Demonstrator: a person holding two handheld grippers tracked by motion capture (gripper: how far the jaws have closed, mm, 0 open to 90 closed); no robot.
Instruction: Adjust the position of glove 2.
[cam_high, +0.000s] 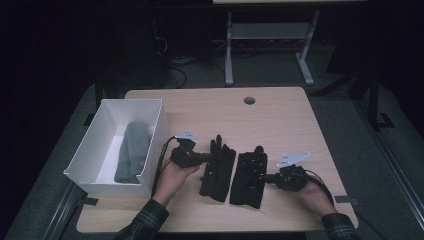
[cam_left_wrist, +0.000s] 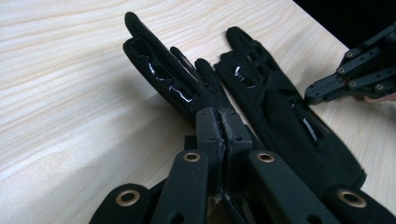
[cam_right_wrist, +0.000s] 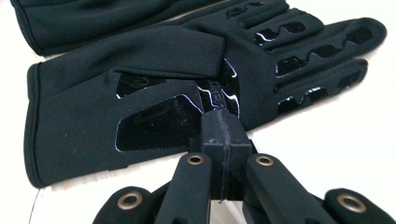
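Black fabric gloves with glossy rubber grip patches lie side by side, palms up, at the near middle of the pale wooden table (cam_high: 280, 115), cuffs toward the person and fingers pointing to 12 o'clock. Nearest the camera, two hands in plaid sleeves each bring in a tool: the left gripper (cam_high: 206, 158) meets the left-hand black glove (cam_high: 218, 170) from 9 o'clock, and the right gripper (cam_high: 264, 177) meets the right-hand black glove (cam_high: 248, 177) from 3 o'clock. In the left gripper view the jaws stand pressed together at the glove's edge (cam_left_wrist: 187, 88), whose fingers rise tilted off the wood, so a pinch of fabric appears caught. In the right gripper view the jaws are likewise closed, tips against the palm-side edge of the other glove (cam_right_wrist: 154, 93); whether cloth sits between them cannot be told. Farther off, at 10 o'clock from the gloves, an open white rectangular box (cam_high: 145, 107) holds a folded grey cloth item (cam_high: 132, 150). The left hand is nearer it
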